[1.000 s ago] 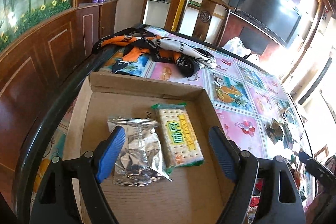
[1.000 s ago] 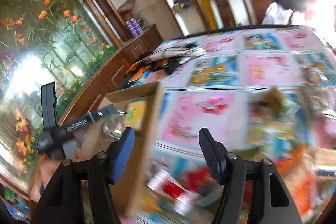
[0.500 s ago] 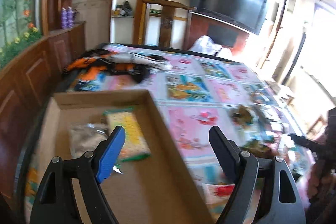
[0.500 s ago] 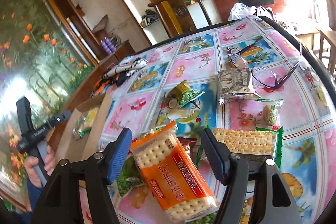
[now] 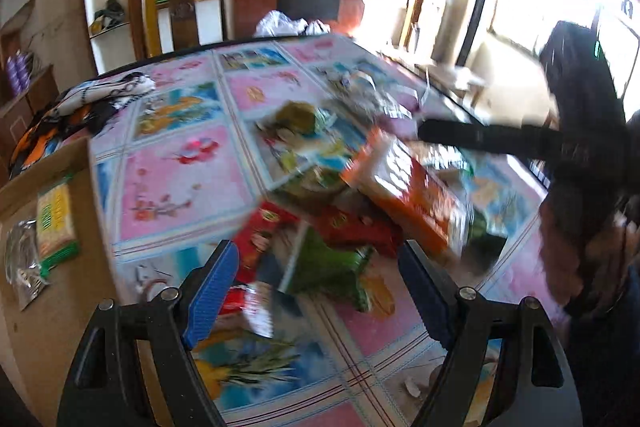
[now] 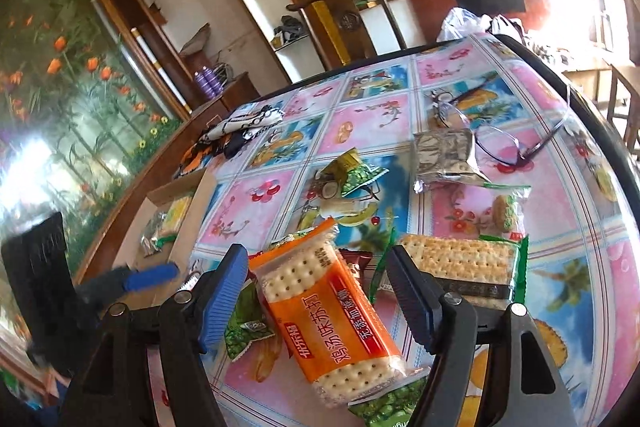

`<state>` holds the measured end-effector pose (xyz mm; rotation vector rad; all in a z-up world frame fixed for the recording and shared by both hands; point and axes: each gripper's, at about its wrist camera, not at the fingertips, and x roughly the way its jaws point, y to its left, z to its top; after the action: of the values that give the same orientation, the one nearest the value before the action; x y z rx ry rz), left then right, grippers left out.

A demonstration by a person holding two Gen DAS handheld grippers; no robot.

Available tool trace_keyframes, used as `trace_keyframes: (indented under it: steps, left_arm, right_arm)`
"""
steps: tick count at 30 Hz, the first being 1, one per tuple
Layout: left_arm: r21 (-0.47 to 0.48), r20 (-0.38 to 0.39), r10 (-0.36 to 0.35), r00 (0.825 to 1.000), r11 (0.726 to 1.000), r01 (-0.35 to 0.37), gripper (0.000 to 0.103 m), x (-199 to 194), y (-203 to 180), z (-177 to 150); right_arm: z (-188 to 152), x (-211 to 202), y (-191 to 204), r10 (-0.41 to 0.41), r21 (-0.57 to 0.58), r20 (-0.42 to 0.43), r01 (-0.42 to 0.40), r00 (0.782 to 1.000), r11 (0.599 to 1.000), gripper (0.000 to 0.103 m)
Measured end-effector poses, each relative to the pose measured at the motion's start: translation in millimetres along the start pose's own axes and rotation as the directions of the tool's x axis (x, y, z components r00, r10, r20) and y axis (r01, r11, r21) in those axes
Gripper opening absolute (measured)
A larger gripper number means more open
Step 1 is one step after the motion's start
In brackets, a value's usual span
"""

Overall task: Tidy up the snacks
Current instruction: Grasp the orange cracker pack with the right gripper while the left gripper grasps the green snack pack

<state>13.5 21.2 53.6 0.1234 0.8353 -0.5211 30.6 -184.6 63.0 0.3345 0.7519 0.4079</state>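
A cardboard box (image 5: 48, 307) at the table's left holds a green-edged cracker pack (image 5: 54, 223) and a silver packet (image 5: 22, 267); the box also shows in the right wrist view (image 6: 160, 219). My left gripper (image 5: 316, 291) is open and empty above a blurred pile with a green packet (image 5: 324, 271) and red packets (image 5: 356, 223). My right gripper (image 6: 316, 291) is open, its jaws either side of an orange cracker pack (image 6: 332, 315) lying on the pile. That pack also shows in the left wrist view (image 5: 408, 187).
On the flowered tablecloth (image 6: 360, 123) lie a green-edged cracker pack (image 6: 460, 263), a clear cookie packet (image 6: 504, 211), a silver packet (image 6: 444, 159), a small green packet (image 6: 356, 175) and glasses (image 6: 512, 143). An orange and black cloth (image 5: 76, 103) lies at the far left.
My left gripper has swung right, from over the box to over the snack pile. My right gripper has moved slightly closer to the orange cracker pack. Both stay open.
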Motion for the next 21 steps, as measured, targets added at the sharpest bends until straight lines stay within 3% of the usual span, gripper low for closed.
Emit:
trace_keyframes:
  steps: [6,7,10,11,13,16,21]
  left_arm:
    - [0.029,-0.084,0.054,0.995,0.998,-0.052,0.080,27.9,-8.4,-4.4]
    - [0.030,-0.089,0.062,0.994,0.998,-0.059,0.077,31.3,-9.4,-4.0]
    - [0.025,-0.132,0.061,0.989,0.998,-0.058,0.051,44.0,-9.0,-5.3]
    - [0.030,-0.141,0.070,0.987,0.997,-0.066,0.050,48.8,-8.4,-5.2]
    - [0.074,-0.118,0.116,0.986,0.991,-0.108,0.048,49.4,-14.9,-6.1]
    - [0.055,-0.115,0.108,0.987,0.993,-0.102,0.041,48.6,-13.2,-6.5]
    - [0.002,-0.110,0.074,0.991,0.997,-0.075,0.040,44.2,-2.4,-5.6]
  right_arm:
    - [0.4,-0.4,1.8,0.011,0.007,-0.008,-0.011,1.000,1.000,0.076]
    - [0.2,-0.3,2.1,0.014,0.008,-0.009,-0.014,1.000,1.000,0.076]
    - [0.0,0.0,0.9,0.018,0.017,-0.013,-0.018,1.000,1.000,0.076]
    - [0.1,0.3,0.1,0.018,0.019,-0.014,-0.018,1.000,1.000,0.076]
    - [-0.1,-0.2,-0.8,0.021,0.023,-0.016,-0.021,1.000,1.000,0.076]
    - [-0.3,-0.2,-0.2,0.023,0.019,-0.025,-0.022,0.999,1.000,0.077]
    - [-5.1,4.6,5.7,0.006,-0.038,-0.078,-0.009,0.997,0.999,0.082]
